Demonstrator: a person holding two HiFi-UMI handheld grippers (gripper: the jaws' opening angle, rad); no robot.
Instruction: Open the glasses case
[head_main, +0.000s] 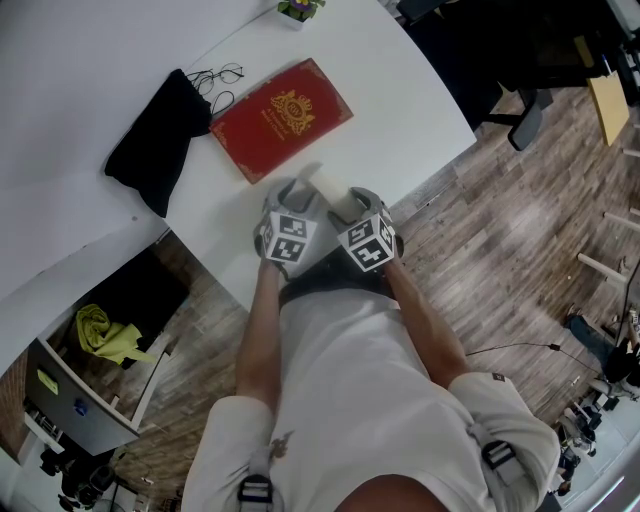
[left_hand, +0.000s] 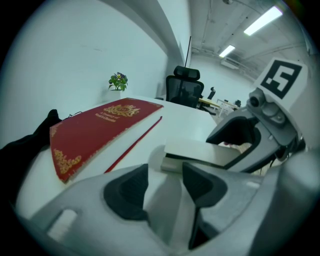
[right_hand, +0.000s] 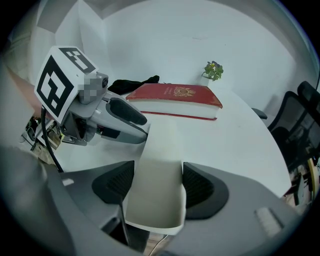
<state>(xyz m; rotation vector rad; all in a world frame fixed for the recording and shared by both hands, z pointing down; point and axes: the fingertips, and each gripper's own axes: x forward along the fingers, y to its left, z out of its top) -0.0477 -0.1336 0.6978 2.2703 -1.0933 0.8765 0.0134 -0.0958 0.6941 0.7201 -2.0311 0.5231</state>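
Jaws of the right gripper (right_hand: 157, 184) stand wide, pads pressed on the long sides of the glasses case (right_hand: 156, 155). Those of the left gripper (left_hand: 165, 186) are nearly together, pinching what seems to be its thin lid edge. Below lies the smooth white table (head_main: 430, 110). The case sits over its near edge, between both grippers, long axis running from the right jaws toward the left. It is a flat, cream, hard-looking box with rounded corners and a dark seam along one side. Lifting the lid likely falls to the left gripper.
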